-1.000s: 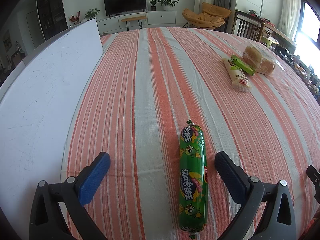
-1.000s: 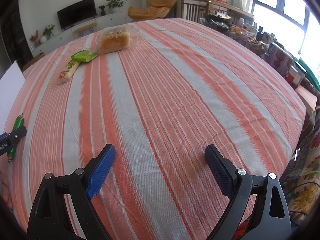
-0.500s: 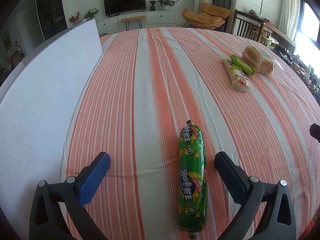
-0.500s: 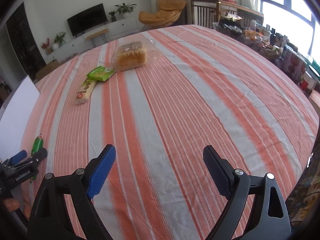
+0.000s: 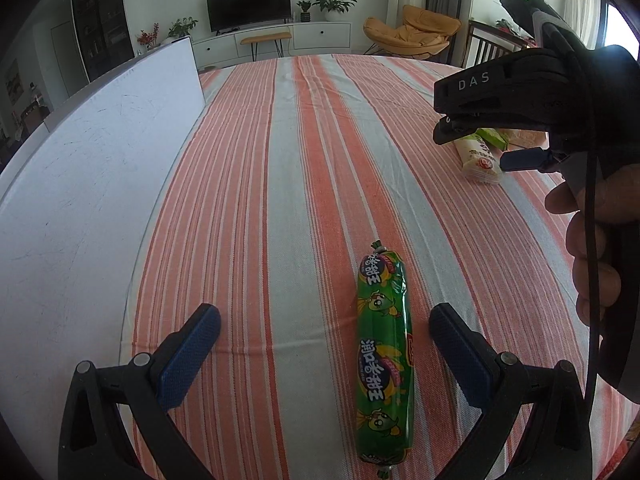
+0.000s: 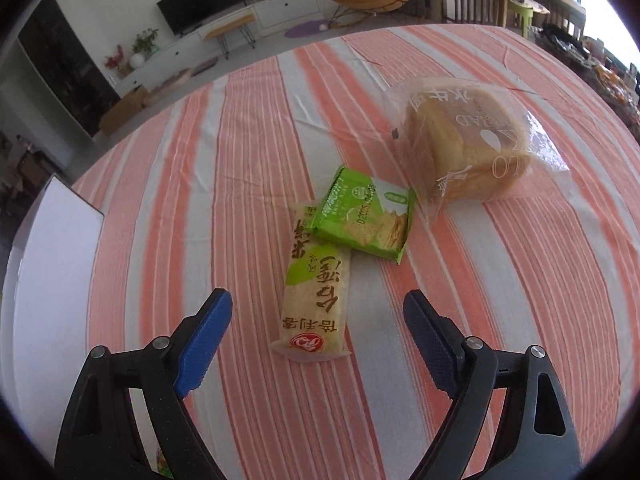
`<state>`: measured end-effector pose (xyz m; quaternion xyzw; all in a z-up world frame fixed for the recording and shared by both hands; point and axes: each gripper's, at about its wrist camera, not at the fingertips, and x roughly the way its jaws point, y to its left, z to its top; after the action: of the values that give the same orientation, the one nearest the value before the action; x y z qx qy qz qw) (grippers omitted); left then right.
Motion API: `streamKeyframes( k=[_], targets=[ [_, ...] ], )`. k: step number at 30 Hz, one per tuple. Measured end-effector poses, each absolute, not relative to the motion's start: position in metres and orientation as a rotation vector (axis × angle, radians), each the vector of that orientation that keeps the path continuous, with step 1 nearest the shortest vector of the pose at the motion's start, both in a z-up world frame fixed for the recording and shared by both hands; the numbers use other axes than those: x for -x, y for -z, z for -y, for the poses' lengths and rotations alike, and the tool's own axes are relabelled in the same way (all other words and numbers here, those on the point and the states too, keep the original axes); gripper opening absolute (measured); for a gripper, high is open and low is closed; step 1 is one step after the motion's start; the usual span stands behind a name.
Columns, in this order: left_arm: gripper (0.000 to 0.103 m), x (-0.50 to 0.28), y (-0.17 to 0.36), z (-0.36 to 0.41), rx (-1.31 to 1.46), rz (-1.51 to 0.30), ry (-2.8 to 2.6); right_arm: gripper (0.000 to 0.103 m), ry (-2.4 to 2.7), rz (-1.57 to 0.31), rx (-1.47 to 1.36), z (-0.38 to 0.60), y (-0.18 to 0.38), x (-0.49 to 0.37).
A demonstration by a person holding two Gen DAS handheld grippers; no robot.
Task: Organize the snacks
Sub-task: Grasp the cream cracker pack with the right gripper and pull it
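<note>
The bread sits in its clear bag. The pale cracker pack lies lengthwise between the closing, empty right gripper jaws. The left gripper is released around the sausage.

Striped cloth covering table; white board lying at left; TV, orange chair standing behind.

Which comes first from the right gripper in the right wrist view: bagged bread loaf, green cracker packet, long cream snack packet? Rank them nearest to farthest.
1. Long cream snack packet: just ahead of the open right gripper, its near end between the fingertips.
2. Green cracker packet: beyond it, overlapping its far end.
3. Bagged bread loaf: farthest, up and to the right.
</note>
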<state>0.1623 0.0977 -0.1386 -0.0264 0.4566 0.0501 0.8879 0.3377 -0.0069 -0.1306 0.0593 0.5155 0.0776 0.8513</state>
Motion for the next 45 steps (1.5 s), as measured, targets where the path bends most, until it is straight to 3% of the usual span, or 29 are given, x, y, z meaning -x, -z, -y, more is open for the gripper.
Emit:
streamKeyframes(
  k=[3, 5, 18, 26, 28, 30, 36, 43, 44, 45],
  targets=[
    [0.103, -0.16, 0.138, -0.097, 0.055, -0.948, -0.104, 0.036, -0.153, -1.085, -0.005, -0.001, 0.129, -0.334],
    [0.103, -0.161, 0.138, -0.097, 0.055, -0.949, -0.104, 0.031, -0.192, -1.104, 0.005, 0.004, 0.128, -0.327],
    [0.103, -0.161, 0.138, -0.097, 0.055, -0.948, -0.103, 0.031, -0.323, -1.102, 0.262, 0.07, 0.129, -0.186],
    [0.103, -0.161, 0.138, -0.098, 0.056, -0.948, -0.102, 0.032, -0.323, -1.061, 0.155, 0.125, 0.126, -0.131],
    [0.103, -0.162, 0.138, -0.097, 0.057, -0.953, -0.095, 0.04, -0.317, -1.069, 0.151, 0.126, 0.126, -0.132],
    [0.103, -0.166, 0.137, -0.097, 0.037, -1.004, -0.047, 0.061, -0.316, -1.087, 0.137, 0.128, 0.125, -0.136],
    [0.098, -0.158, 0.114, -0.102, 0.098, -1.007, 0.037, 0.06, -0.307, -1.176, 0.08, 0.129, 0.124, -0.154],
    [0.067, -0.164, 0.126, -0.084, -0.013, -1.102, 0.047, 0.059, -0.253, -1.233, 0.06, 0.118, 0.126, -0.17],
    [0.047, -0.161, 0.125, -0.079, -0.041, -1.086, 0.055, 0.054, -0.245, -1.231, 0.075, 0.116, 0.126, -0.17],
    [0.036, -0.158, 0.123, -0.076, -0.042, -1.073, 0.07, 0.031, -0.234, -1.23, 0.087, 0.114, 0.125, -0.17]
  ],
)
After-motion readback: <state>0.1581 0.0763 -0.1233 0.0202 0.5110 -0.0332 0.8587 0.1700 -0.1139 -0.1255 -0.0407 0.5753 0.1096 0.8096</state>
